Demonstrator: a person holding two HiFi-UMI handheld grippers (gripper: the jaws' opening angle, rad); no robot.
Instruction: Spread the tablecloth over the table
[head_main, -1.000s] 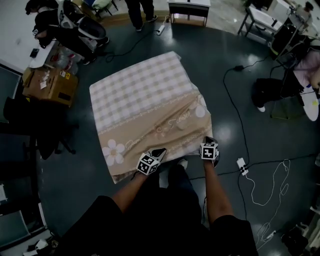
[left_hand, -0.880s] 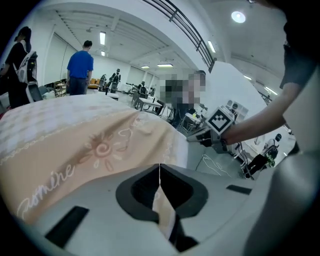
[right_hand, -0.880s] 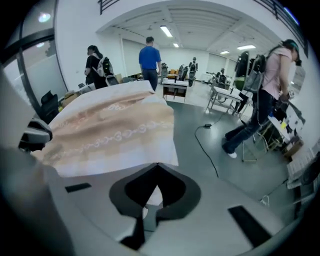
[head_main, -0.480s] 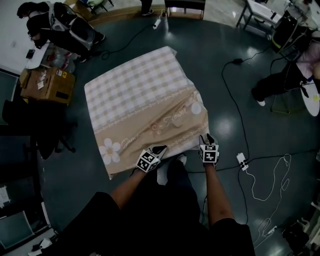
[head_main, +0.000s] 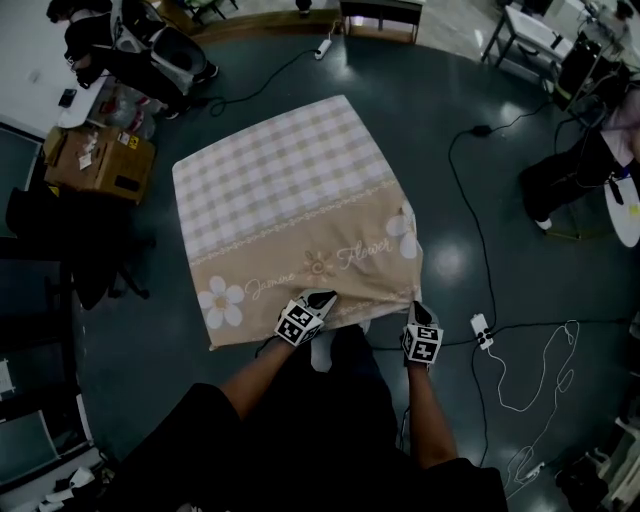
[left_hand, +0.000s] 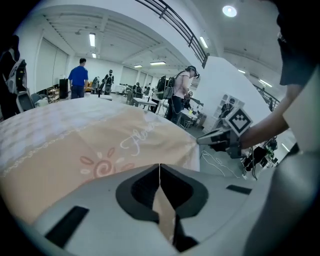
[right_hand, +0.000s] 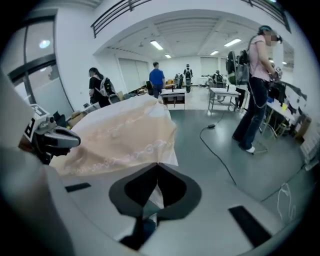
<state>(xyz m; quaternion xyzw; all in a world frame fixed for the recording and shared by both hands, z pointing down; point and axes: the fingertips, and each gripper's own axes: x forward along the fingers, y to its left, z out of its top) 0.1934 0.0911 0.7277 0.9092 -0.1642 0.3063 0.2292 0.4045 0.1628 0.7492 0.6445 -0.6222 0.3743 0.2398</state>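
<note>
Head view shows the tablecloth (head_main: 280, 200) draped over the table it hides, your left gripper (head_main: 323, 296) pinching its near hem with jaws pressed together, and your right gripper (head_main: 417, 305), jaws just closed, nipping the near right corner.

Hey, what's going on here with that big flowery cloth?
A person is spreading a tablecloth over a table it now hides, using a gripper in each hand. The left gripper is shut on the cloth's near edge. The right gripper has just closed its jaws on the near right corner. The checked part lies flat on top, and the beige flowered border stretches toward the person.
</note>
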